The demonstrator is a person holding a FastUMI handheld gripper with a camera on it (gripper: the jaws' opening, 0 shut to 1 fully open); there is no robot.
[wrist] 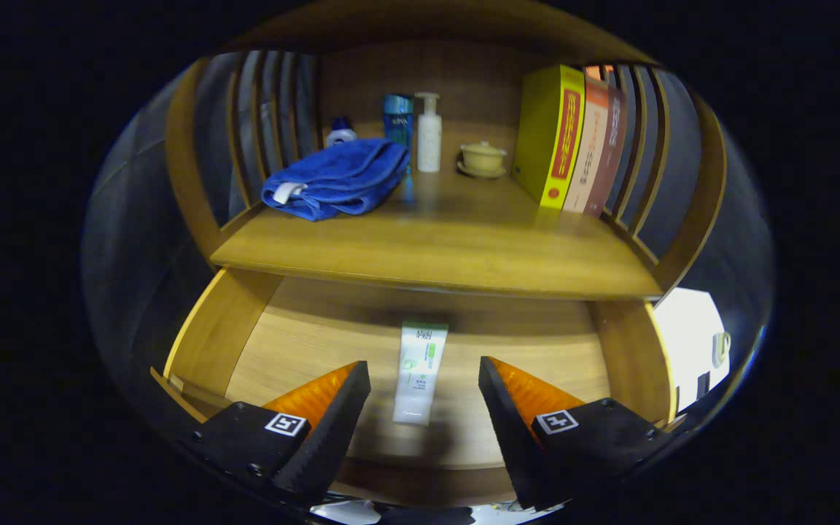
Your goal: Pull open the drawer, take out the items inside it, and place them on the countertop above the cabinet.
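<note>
The drawer [259, 343] is seen pulled open below the countertop [434, 251]. A white tube [420, 372] with green print is laid flat on the drawer floor, lengthwise, its cap end towards the gripper [424, 383]. The fingers are spread wide apart and nothing is gripped; the tube is seen between them, touched by neither.

On the countertop, a folded blue towel [336, 179] is placed at the left, a white tag shown at its near corner. Behind it, a small bottle [340, 133] with a dark cap is partly hidden. Just beside the towel, a blue bottle [397, 120] and a white pump bottle [429, 133] are stood upright, close together, against the back panel. Further right, a lidded yellowish cup [483, 157] is set on a saucer. At the right, three books [569, 142] are stood upright, spines outward: a yellow one, then a pale one, then a dark one, each touching the next. Slatted wooden rails [274, 109] are seen at both sides of the countertop.
</note>
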